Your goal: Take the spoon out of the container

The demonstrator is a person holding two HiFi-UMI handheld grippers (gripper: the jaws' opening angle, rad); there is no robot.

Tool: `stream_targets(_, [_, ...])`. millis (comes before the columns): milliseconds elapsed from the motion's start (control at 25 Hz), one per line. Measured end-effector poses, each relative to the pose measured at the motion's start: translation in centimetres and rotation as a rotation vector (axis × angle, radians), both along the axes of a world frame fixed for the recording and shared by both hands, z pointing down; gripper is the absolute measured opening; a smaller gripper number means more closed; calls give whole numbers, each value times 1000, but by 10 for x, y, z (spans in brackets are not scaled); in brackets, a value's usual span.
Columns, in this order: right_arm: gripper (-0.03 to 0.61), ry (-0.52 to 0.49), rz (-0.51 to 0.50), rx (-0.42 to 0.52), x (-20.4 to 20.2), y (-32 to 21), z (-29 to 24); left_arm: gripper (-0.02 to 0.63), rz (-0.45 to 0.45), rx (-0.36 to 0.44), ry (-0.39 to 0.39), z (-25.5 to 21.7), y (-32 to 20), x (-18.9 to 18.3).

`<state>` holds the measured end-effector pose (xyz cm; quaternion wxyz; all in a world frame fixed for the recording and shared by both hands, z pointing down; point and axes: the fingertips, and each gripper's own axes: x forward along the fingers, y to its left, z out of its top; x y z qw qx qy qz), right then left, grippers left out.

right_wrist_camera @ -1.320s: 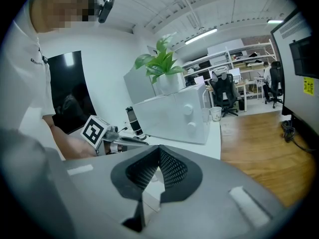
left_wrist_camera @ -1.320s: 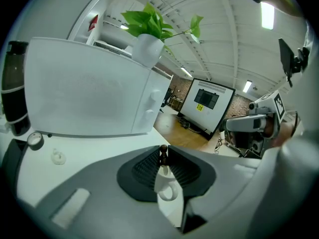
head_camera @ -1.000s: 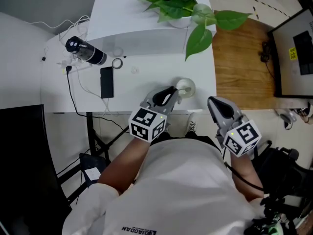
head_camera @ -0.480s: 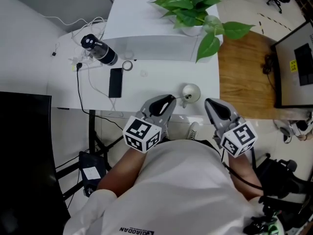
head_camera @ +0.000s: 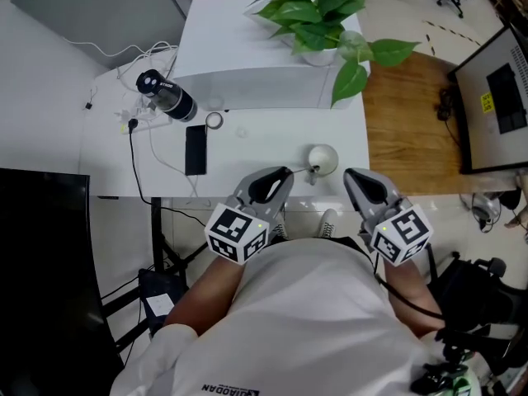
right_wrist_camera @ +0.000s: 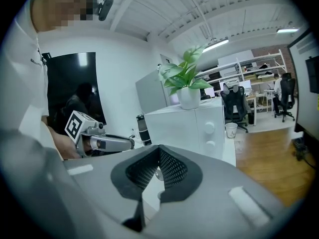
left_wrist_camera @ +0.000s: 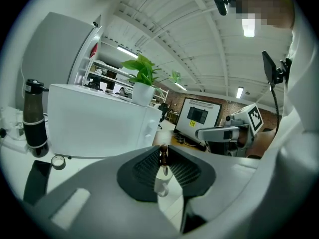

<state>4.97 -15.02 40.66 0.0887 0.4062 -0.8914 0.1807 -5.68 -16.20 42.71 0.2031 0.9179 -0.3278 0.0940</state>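
Note:
A small white cup (head_camera: 324,157) stands near the front edge of the white table (head_camera: 256,151). A spoon (head_camera: 313,170) with a dark handle leans out of the cup toward my left gripper (head_camera: 285,174). In the left gripper view the spoon's brown knobbed end (left_wrist_camera: 163,152) sits between the narrow jaws of that gripper (left_wrist_camera: 163,158), shut on it, with the cup (left_wrist_camera: 160,185) just beyond. My right gripper (head_camera: 356,176) hovers off the table's front edge, right of the cup, its jaws (right_wrist_camera: 159,151) together with nothing in them.
On the table lie a black phone (head_camera: 195,149), a tape ring (head_camera: 214,120), a black bottle (head_camera: 165,96) and cables (head_camera: 136,130). A white cabinet (head_camera: 256,56) with a potted plant (head_camera: 318,15) fills the back. Wooden floor (head_camera: 404,114) and a monitor (head_camera: 495,89) are at right.
The left gripper has drawn back a little from the cup, toward the table's front edge, with its jaws unchanged. The head camera shifted, so the whole scene moved down in view.

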Motion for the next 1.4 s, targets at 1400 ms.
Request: stream_targets(1400, [5, 6, 33, 71, 68, 182, -18, 55, -56, 73, 40, -21, 167, 44])
